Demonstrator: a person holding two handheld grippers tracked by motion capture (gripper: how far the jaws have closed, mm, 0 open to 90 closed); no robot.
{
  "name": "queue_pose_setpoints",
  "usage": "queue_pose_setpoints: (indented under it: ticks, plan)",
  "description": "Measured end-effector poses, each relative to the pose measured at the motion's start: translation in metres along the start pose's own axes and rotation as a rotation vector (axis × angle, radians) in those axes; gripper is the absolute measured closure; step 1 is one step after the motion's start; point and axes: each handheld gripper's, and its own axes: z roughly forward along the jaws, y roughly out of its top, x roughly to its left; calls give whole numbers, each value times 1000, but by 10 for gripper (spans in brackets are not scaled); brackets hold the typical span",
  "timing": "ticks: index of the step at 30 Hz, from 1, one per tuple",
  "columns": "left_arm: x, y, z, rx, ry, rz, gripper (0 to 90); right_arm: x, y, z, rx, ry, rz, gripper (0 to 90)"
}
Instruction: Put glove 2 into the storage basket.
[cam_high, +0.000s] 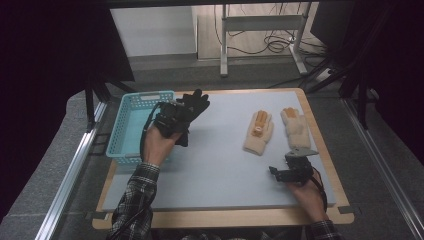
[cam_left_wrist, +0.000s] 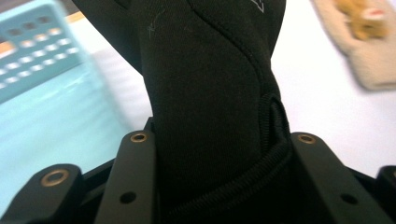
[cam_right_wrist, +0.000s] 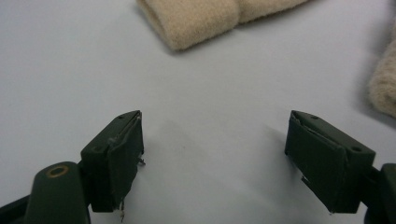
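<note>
Jaws of the left gripper (cam_high: 172, 120) are clamping the cuff end of a black glove (cam_left_wrist: 210, 93), and in the left gripper view the glove's body is rising straight up between them toward twelve o'clock, so its long axis is running in line with the jaws. In the high view that glove (cam_high: 196, 102) is sticking out from the gripper toward one o'clock, held off the tabletop (cam_high: 215, 165), with the blue basket (cam_high: 131, 125) lying just beside the gripper at nine o'clock. By this reading, the coming move is turning on that short sideways gap: the glove needs carrying toward nine o'clock until it is hanging over the basket's open well. Jaws of the right gripper (cam_high: 285, 172) are standing wide apart and holding nothing, resting low over bare tabletop. From them, two tan mittens (cam_high: 259, 131) (cam_high: 296, 127) are lying at about twelve o'clock, cuffs pointing back toward the person, nearer this gripper than the left.
</note>
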Motion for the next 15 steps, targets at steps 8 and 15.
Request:
queue_pose_setpoints:
  ticks: [8, 15]
  plan:
    - [53, -11, -9, 15, 87, -110, 607, 0, 0, 0, -1, 0, -1, 191]
    - [93, -31, -7, 44, 143, -215, 604, 0, 0, 0, 0, 0, 0, 191]
